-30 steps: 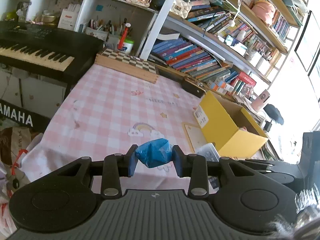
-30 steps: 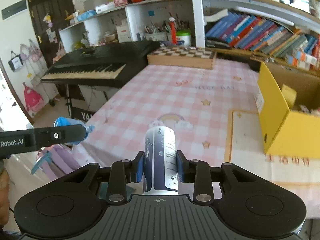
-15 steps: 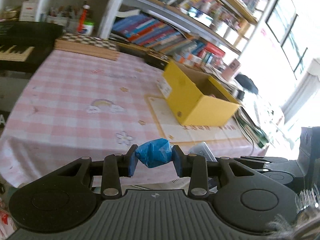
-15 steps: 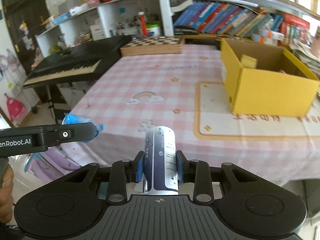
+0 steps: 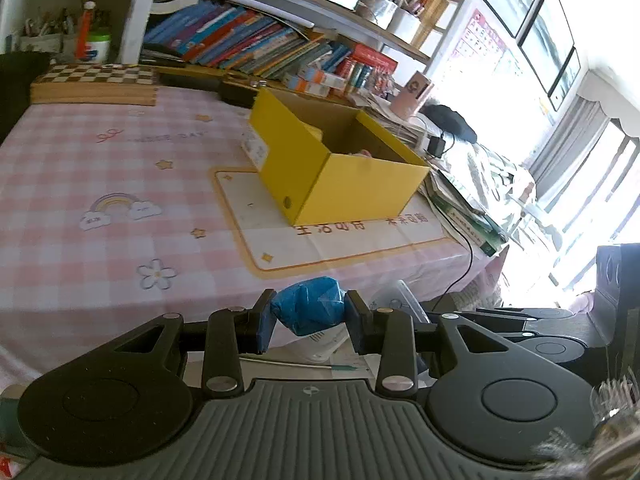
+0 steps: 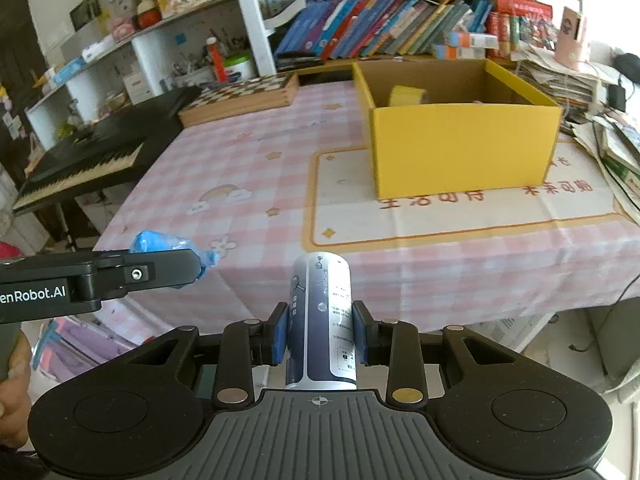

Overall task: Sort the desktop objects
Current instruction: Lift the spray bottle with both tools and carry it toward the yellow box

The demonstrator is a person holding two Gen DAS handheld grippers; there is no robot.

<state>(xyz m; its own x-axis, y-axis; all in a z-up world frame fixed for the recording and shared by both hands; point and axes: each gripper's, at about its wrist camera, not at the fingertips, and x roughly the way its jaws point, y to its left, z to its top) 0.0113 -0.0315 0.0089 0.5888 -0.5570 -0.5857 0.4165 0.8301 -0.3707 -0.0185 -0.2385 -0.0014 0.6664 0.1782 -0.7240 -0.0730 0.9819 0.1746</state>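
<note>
The left gripper (image 5: pixel 309 318) has its fingers (image 5: pixel 265 322) pinched on a crumpled blue wrapper (image 5: pixel 309 310), which bulges up between the blue pads. From the right wrist view the same wrapper (image 6: pixel 170 245) sticks out past the tip of the left gripper's arm, held in the air off the near-left corner of the desk (image 6: pixel 256 168).

The right gripper (image 6: pixel 320 332) has its fingers (image 6: pixel 280 334) clamped on the lower half of a dark cylindrical can (image 6: pixel 322 320) with a white printed label; the can stands upright between the pads and rises above them. It too is held short of the desk's near edge, not over it.

On the desk, covered in a pink checked cloth, lies a cream mat (image 6: pixel 460 216) with an orange border. An open yellow box (image 6: pixel 464 148) sits on the mat's far part, well apart from both grippers. Behind it runs a shelf of books (image 6: pixel 384 28); a chessboard (image 6: pixel 244 98) lies at the desk's far-left corner, and a keyboard (image 6: pixel 88 156) stands just beside the desk on the left
</note>
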